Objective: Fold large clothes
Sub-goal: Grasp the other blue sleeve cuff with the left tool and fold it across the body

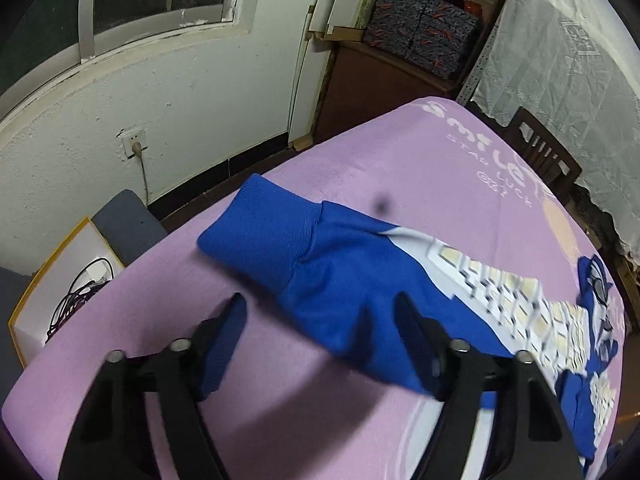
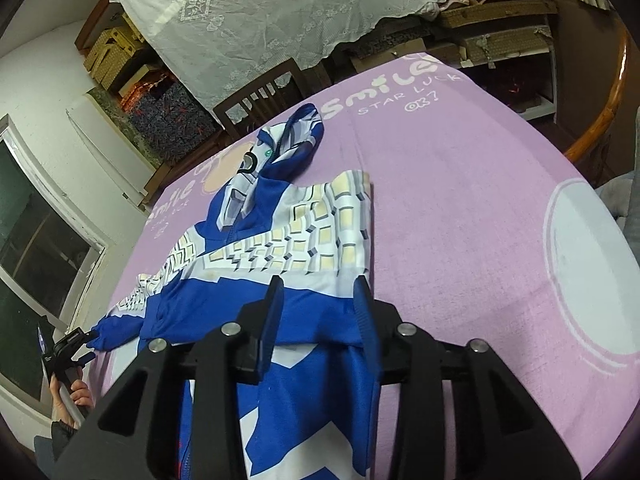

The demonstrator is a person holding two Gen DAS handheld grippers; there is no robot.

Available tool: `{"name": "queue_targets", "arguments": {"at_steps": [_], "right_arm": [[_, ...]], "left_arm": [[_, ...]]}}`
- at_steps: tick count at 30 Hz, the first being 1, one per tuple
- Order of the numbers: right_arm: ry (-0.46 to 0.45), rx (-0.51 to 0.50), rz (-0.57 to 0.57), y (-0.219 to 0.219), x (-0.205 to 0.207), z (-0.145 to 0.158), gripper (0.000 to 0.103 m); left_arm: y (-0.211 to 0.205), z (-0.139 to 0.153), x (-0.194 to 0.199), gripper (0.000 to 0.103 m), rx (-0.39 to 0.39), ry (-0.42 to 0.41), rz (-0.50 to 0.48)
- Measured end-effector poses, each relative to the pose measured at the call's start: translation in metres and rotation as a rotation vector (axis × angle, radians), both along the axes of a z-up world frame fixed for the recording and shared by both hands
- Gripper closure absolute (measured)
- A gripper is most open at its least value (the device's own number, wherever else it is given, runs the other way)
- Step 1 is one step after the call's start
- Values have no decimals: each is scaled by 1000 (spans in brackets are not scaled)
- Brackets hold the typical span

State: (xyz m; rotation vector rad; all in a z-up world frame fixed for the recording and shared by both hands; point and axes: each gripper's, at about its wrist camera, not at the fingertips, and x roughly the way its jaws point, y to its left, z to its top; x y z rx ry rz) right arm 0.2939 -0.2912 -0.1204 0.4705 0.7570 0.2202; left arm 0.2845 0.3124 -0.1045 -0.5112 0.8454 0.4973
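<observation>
A blue and white hooded jacket [image 2: 280, 240] with a pale yellow block pattern lies spread on the pink tablecloth [image 2: 460, 200]. Its hood [image 2: 296, 136] points toward the far edge. In the left wrist view its blue sleeve with a ribbed cuff [image 1: 260, 228] stretches across the pink cloth [image 1: 120, 340]. My left gripper [image 1: 320, 328] is open, hovering just before the sleeve, empty. It also shows in the right wrist view [image 2: 76, 344] next to the cuff. My right gripper [image 2: 318, 300] is open over the jacket's blue body, gripping nothing.
A dark wooden chair [image 2: 260, 96] stands at the far table edge, with a lace-covered shelf [image 2: 280, 12] behind. A wall socket [image 1: 134, 142] and a white box with cables [image 1: 68, 276] lie left of the table. A curved wooden rail [image 2: 600, 108] is at right.
</observation>
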Motion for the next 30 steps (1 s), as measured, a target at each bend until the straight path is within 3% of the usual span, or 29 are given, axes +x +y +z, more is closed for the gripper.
{"name": "queue_targets", "arguments": {"at_steps": [4,9,19,24,30], "right_arm": [[11,-5,-7,0,4,-3,66],[24,-14,-4,1,7,-7,66],[56,-16,-13,2,12,-14,66],[53,1,-16,-2,10,-13,66],[45,25,-21,-6,8,-9,66]], "left_arm": [[5,-4,6,66,22,20,8],[4,3,7,86,64,15,-15],[-70,59,16,87,325,-26,-145],[-127,85,26,87,385,-68,-244],[-203,97,34,87,426,-106,-374]]}}
